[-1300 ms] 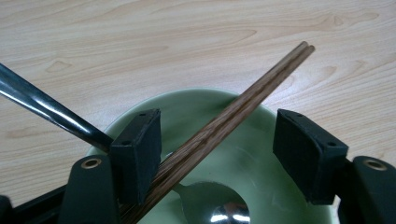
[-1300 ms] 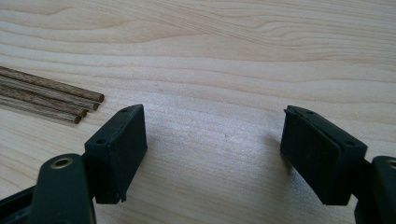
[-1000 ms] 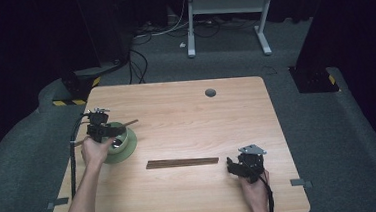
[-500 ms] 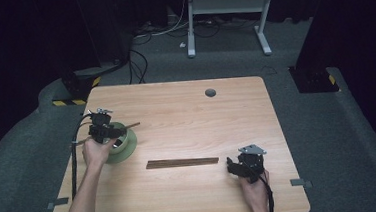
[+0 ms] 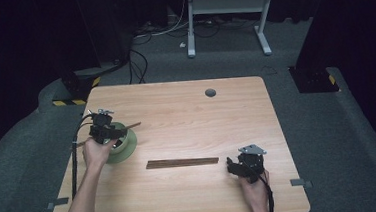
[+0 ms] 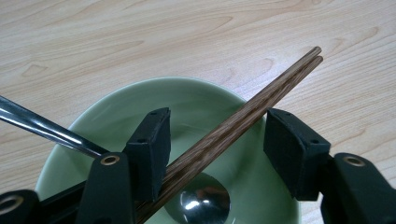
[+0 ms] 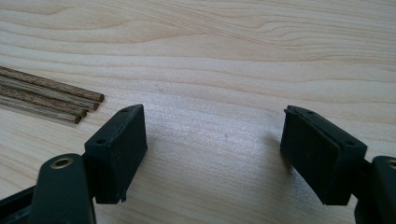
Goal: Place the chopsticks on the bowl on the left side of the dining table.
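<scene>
Closing left gripper (image 6: 212, 149) | chopsticks (image 6: 243, 123) between jaws, seemingly ungripped | bowl (image 6: 196, 100)

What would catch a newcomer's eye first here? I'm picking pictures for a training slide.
Most striking is the green bowl at the table's left, where the left tongs have just been closing around a pair of wooden chopsticks lying slantwise over a spoon. Next comes the chopstick bundle flat at the table's middle, with the open right tongs just off its right end.

Pair of brown wooden chopsticks (image 6: 243, 121) slanting across pale green bowl (image 6: 116, 105), metal spoon (image 6: 198, 205) inside
</scene>
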A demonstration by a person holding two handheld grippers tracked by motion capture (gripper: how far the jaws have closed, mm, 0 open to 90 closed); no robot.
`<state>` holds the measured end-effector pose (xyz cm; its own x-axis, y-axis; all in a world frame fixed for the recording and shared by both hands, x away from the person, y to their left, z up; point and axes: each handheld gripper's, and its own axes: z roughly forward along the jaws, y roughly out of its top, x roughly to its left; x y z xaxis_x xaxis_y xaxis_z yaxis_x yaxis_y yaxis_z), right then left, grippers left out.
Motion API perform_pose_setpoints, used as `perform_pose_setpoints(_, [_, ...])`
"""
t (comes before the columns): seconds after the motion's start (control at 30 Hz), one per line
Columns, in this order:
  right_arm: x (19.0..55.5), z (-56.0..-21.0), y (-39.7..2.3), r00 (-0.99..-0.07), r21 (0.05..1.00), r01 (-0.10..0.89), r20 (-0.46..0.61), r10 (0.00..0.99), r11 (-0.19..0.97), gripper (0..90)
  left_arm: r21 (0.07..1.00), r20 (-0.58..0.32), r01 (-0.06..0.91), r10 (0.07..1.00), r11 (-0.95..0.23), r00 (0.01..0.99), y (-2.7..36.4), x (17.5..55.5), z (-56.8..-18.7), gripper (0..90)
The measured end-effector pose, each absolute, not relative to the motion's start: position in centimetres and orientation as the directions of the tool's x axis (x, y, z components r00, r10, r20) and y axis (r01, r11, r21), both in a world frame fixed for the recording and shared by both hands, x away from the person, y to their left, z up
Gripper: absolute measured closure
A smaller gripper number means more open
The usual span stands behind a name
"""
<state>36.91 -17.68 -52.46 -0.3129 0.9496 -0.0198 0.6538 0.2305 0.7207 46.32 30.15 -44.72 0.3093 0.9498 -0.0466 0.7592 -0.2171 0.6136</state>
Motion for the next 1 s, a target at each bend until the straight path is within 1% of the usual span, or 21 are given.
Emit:
perform_pose_setpoints(0.07, [36.91,-52.46,-17.68,-0.313,0.721,0.654,-0.02,0.95,0.23,22.0,0.612,-0.037,0.756,0.947,-0.231,0.319,30.15,46.25,-44.69,40.8])
perform_pose_setpoints(0.37, [36.91,-52.46,-17.67,-0.313,0.721,0.654,-0.02,0.95,0.23,22.0,0.615,-0.056,0.755,0.942,-0.228,0.33,30.57,45.83,-44.8,39.2])
perform_pose_setpoints(1.0, [36.91,-52.46,-17.67,-0.313,0.721,0.654,-0.02,0.95,0.23,22.0,0.62,-0.079,0.752,0.935,-0.224,0.344,30.81,45.39,-44.8,39.9])
